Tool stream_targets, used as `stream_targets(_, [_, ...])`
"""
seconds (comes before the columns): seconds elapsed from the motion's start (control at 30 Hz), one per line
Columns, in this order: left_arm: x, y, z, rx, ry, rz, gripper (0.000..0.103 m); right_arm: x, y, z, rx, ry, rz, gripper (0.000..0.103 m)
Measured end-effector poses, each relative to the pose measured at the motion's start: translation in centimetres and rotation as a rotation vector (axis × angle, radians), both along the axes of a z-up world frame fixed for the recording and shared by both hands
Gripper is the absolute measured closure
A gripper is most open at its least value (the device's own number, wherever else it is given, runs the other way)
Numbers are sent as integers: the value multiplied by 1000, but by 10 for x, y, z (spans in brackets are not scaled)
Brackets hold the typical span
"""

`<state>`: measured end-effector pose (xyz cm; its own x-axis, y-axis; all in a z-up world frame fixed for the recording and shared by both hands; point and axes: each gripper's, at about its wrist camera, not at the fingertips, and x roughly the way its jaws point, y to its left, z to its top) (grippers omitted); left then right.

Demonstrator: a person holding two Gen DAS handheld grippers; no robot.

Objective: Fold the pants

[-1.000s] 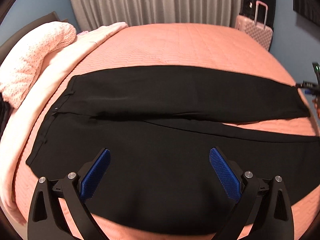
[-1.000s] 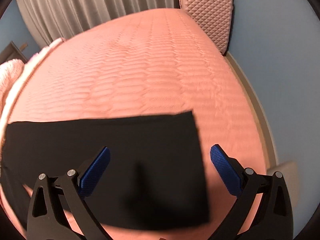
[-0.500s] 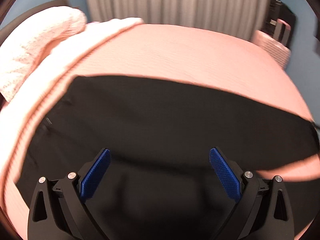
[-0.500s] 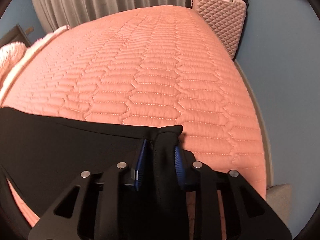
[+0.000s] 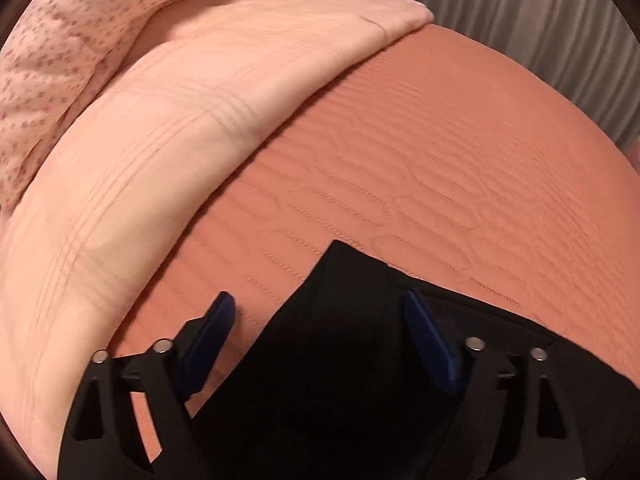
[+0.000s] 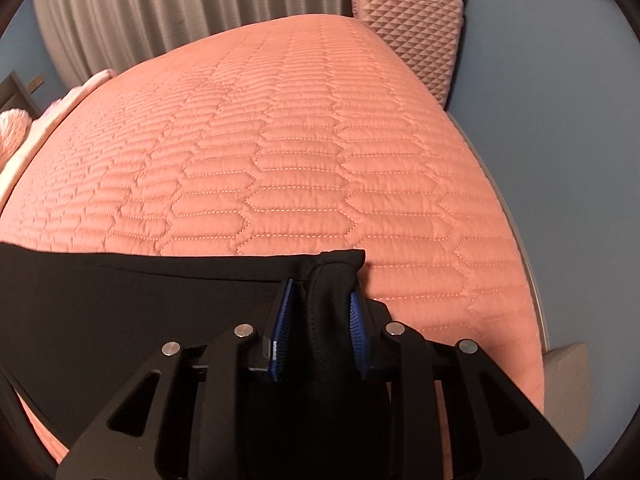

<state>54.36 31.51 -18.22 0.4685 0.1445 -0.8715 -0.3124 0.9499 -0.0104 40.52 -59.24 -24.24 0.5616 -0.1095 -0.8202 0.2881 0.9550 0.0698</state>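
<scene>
Coral quilted bedspread [image 6: 304, 184]; left jaws closing around pants [image 5: 340, 360], right jaws clamp pants.

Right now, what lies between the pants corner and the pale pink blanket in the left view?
Only bare quilted bedspread separates the pants from the blanket, in the left wrist view.

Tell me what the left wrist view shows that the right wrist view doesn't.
Only the left wrist view shows the left gripper, closing around a corner of the pants without pinching it yet, beside the pale folded blanket and dotted fabric. Only the right wrist view shows the right gripper shut on a bunched pants edge, plus the pink suitcase. Both show the black pants, the quilted bedspread and the curtains.
</scene>
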Motion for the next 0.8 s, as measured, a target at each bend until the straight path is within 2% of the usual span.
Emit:
stream_targets(0.03, [3,-6,-3,17,-1,-38,43,0,2,0,-8,2,-8,77])
stream_targets(0.07, [5,-10,-5,16,0,-60,64,0,3,1,-16,5,-17,77])
stream_targets(0.13, [5,-21,-8,31,3,-75,73,1,6,2,-28,11,-38,77])
stream_targets(0.2, [5,-22,-4,22,-3,-97,96,0,9,5,-44,13,-54,77])
stream_targets(0.23, [2,-20,1,-4,-19,-99,96,-1,12,8,-59,12,-63,79])
stream_targets(0.27, [-8,-17,10,-32,-49,-101,97,-3,14,11,-71,7,-67,87])
stream_targets(0.4, [-53,-4,59,-160,-186,-166,97,-29,22,49,-55,-88,-53,93])
stream_targets(0.5, [-103,-2,98,-213,-263,-229,97,-58,27,83,-28,-164,-28,94])
stream_targets(0.6, [-150,-2,130,-250,-312,-275,97,-107,36,125,11,-258,26,94])
stream_targets(0.67, [-195,-4,150,-261,-341,-321,97,-144,46,146,26,-293,71,94])
stream_targets(0.77, [-257,-5,160,-269,-331,-340,97,-201,59,161,22,-288,126,95])
stream_targets(0.8, [-281,1,159,-253,-320,-340,102,-219,60,160,14,-273,131,95])
